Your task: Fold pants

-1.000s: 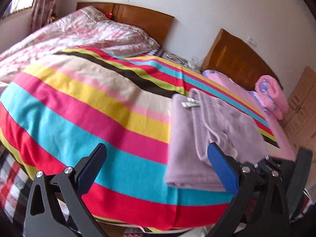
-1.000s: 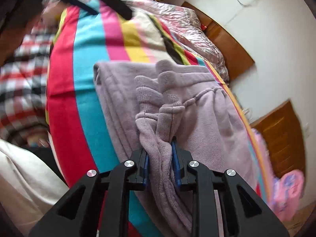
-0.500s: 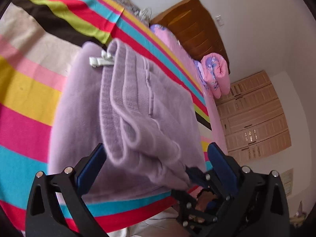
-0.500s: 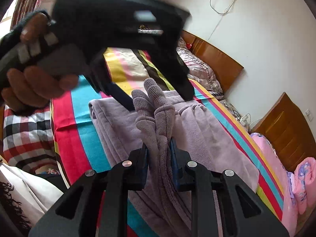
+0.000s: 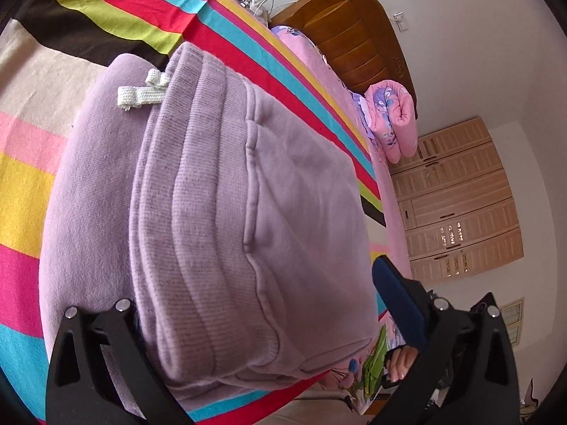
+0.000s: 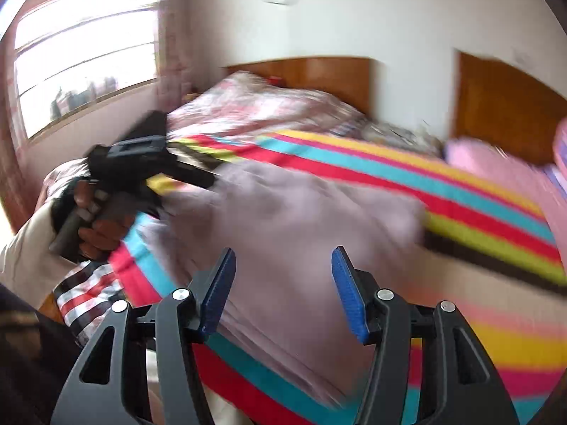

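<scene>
Our left gripper [image 5: 262, 311] has its fingers spread wide, and the folded lilac pants [image 5: 212, 212] lie between them, close in front; we cannot tell if the pads touch the cloth. Our right gripper [image 6: 281, 290] is also spread and pinches nothing; the pants [image 6: 301, 233] lie just ahead of it, blurred. Beyond the pants, on the striped blanket [image 5: 32, 177], we see the white drawstring [image 5: 141, 94] at the far waistband.
</scene>
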Demonstrator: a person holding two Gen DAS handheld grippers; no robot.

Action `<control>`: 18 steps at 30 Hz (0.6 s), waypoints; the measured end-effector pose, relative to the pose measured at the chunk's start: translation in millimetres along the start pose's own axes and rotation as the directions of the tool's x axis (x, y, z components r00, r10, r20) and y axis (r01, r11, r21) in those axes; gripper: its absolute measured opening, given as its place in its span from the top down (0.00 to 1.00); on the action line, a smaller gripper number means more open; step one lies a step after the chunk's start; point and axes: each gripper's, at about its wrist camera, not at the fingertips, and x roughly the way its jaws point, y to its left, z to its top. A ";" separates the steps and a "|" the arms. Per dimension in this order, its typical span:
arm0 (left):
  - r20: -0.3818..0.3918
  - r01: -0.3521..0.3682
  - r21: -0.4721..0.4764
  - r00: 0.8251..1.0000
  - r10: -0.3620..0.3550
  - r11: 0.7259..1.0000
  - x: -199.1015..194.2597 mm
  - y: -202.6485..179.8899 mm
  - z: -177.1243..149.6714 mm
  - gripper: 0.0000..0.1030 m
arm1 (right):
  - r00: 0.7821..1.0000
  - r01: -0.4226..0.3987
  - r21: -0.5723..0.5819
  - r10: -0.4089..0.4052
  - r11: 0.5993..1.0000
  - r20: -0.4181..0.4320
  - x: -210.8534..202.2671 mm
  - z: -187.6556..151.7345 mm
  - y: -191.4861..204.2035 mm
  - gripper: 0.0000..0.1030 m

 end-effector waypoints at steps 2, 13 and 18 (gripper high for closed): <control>0.000 -0.011 0.008 1.000 0.011 1.000 2.3 -2.3 0.1 0.02 | 1.000 -0.002 0.037 0.003 0.999 -0.021 -14.6 -18.3 -14.7 0.46; 0.000 -0.020 -0.008 1.000 0.020 1.000 1.0 -5.9 0.5 0.01 | 0.989 0.115 0.084 -0.105 0.990 -0.106 3.8 -79.3 -12.5 0.39; 0.047 -0.093 0.009 0.995 0.092 0.996 -2.8 -9.8 -5.5 0.23 | 0.972 0.204 0.053 -0.196 0.977 -0.131 22.2 -79.7 -11.5 0.39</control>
